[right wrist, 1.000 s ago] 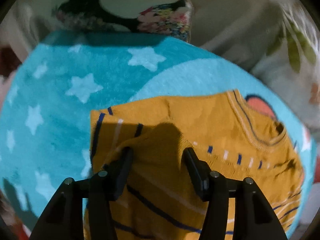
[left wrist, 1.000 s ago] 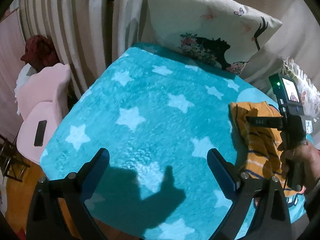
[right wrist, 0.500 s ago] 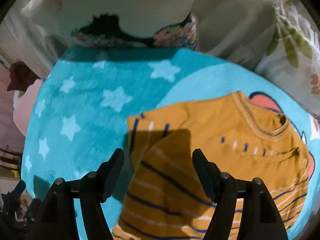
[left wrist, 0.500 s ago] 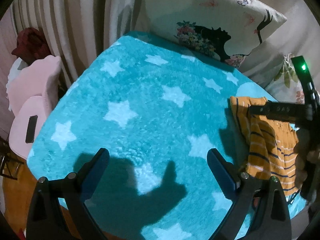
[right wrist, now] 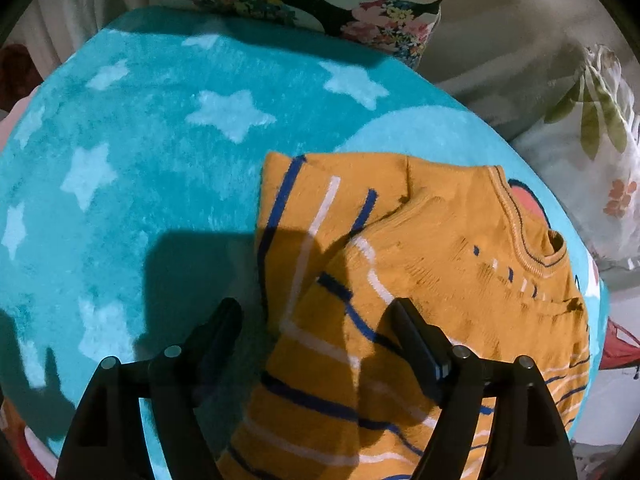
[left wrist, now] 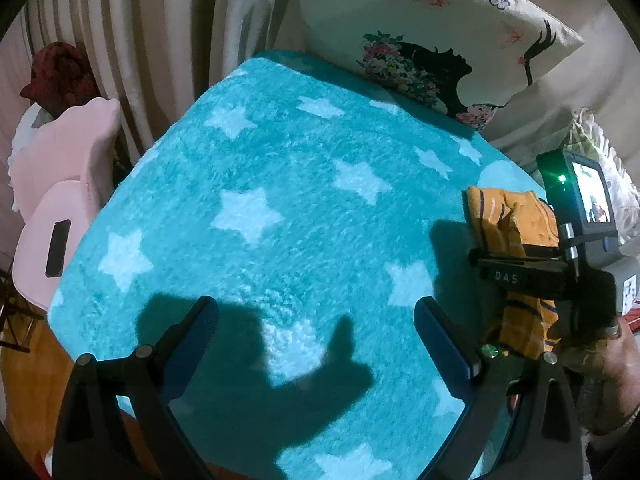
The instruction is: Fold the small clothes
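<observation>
Sweater point(right wrist: 432, 264) lay partly folded at the blanket's point(left wrist: 280, 208) four o'clock; right gripper point(right wrist: 316, 340) hung over it, left gripper point(left wrist: 316, 332) at six, both fingers spread, empty.

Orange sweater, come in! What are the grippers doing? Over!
Left gripper open, over bare star blanket. Right gripper open, straddling orange sweater edge, not gripping. Sweater partly folded, sleeve laid across. Nothing in the way.
</observation>
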A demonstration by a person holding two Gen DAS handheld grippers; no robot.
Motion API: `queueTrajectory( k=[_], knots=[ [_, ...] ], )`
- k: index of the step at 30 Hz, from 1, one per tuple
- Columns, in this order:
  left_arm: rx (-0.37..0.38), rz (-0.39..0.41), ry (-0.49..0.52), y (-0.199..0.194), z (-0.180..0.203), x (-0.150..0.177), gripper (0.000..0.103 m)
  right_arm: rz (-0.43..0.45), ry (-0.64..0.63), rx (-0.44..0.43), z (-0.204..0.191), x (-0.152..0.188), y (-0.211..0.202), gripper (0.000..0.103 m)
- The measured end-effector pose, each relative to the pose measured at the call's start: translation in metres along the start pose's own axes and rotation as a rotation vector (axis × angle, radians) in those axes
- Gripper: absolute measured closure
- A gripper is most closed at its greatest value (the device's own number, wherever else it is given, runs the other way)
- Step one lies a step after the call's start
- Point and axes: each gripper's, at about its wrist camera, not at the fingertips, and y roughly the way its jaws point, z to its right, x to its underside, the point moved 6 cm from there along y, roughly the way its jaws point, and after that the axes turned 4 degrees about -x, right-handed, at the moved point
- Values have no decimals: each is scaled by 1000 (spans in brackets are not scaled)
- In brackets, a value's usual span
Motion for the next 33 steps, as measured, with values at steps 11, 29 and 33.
queueTrajectory(
  k=[11, 29, 33],
  knots=[
    [3, -3, 30, 0, 7, 2, 5, 19, 61, -50, 15, 2, -13, 20],
    [-3, 8, 104, -3, 26, 5, 5, -35, -4, 63, 13, 4, 1, 19],
    [-5, -4, 98, 1, 27, 8, 5, -25, 1, 83, 11, 2, 4, 18]
  ],
)
